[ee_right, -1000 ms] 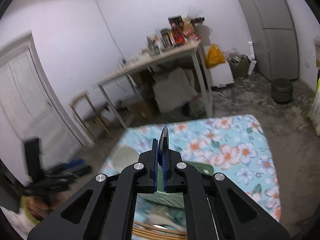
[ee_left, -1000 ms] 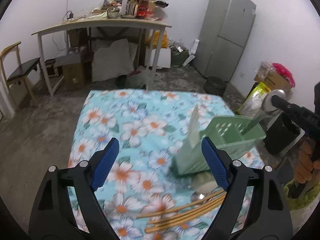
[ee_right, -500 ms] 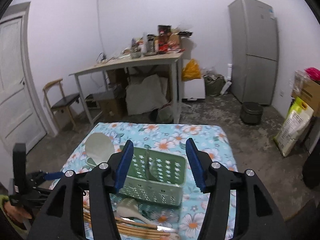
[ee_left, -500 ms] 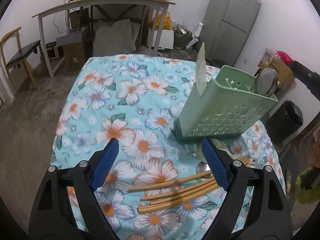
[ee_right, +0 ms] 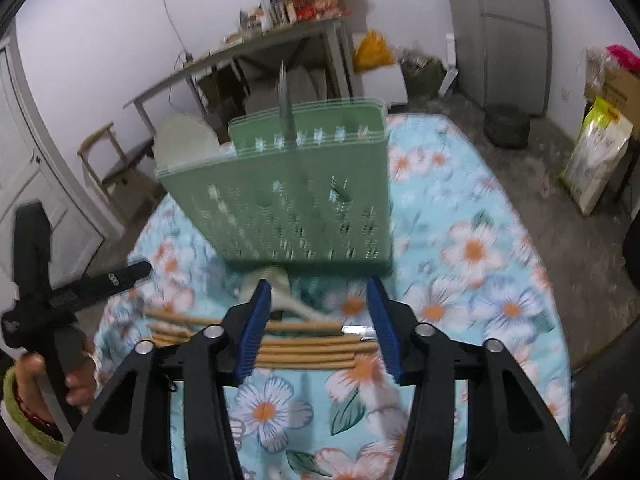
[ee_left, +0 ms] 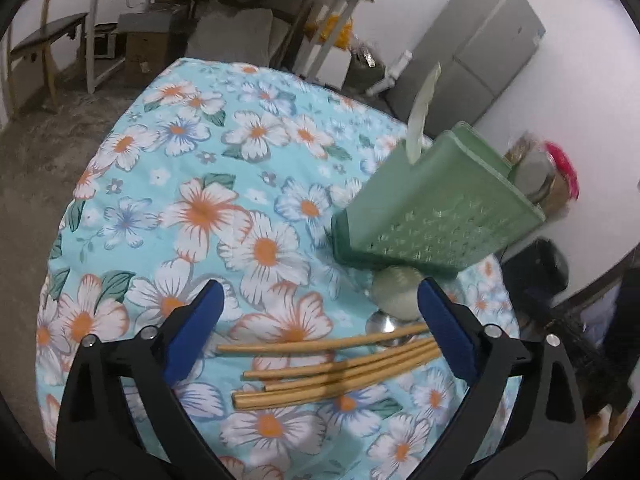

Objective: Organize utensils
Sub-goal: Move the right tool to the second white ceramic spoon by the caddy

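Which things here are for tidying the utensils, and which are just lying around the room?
For the job:
- green utensil basket
- wooden chopsticks
- pale spoon lying by the basket
- metal spoon under the chopsticks
- utensils already standing in the basket

Just lying about:
- fridge
- cluttered table
- wooden chair
- yellow-green bag

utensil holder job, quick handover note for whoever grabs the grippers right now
Left gripper: wide open, empty, over the chopsticks.
Right gripper: part open, empty; its jaws have just been closing a little, above the same chopsticks.
Green holder stands on the floral cloth.
Done: a pale flat utensil and a metal one stand in the holder.
Left: the chopsticks, a pale spoon and a metal spoon lie in front of the holder.
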`<state>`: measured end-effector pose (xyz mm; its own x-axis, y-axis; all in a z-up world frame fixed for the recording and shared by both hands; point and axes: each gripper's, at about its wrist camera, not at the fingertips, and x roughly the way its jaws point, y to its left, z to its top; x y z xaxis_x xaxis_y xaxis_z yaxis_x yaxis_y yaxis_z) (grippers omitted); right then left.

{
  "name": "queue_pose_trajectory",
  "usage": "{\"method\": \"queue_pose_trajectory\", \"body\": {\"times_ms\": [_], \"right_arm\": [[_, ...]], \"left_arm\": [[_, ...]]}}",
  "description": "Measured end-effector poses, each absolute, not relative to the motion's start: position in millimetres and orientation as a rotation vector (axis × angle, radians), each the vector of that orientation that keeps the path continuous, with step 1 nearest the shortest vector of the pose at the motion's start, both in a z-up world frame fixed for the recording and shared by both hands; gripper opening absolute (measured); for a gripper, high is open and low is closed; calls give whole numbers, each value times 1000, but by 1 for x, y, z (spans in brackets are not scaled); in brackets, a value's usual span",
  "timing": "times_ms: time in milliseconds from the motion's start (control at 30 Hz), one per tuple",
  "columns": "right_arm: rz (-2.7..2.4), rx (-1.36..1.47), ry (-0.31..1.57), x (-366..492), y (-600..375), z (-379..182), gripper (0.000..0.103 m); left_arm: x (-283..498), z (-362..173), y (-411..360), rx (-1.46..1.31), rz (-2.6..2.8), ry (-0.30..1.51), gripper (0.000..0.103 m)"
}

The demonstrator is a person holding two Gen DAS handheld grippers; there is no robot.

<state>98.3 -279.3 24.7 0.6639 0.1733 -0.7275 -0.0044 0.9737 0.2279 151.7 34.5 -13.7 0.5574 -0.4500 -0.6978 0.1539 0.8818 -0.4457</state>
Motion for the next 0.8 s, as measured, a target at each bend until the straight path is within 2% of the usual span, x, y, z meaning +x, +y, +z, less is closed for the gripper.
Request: {"method": "queue_pose_trajectory", "body": {"times_ms": [100,200,333,633,800], "right_arm": [[100,200,857,108,-274,16,37],[104,173,867,121,-266,8,35],[74,95,903,137,-252,-11,33],[52,32,982,116,-240,-38,32],[79,53,1022,98,-237,-40,32]], "left_arm": [[152,-13,39,-387,-364,889,95],[153,-11,35,-351,-349,876,95],[160,-16,13,-173,-307,882,95],[150,-58,-13,103,-229,976,94],[133,-64,-10,99,-248,1003,95]]}}
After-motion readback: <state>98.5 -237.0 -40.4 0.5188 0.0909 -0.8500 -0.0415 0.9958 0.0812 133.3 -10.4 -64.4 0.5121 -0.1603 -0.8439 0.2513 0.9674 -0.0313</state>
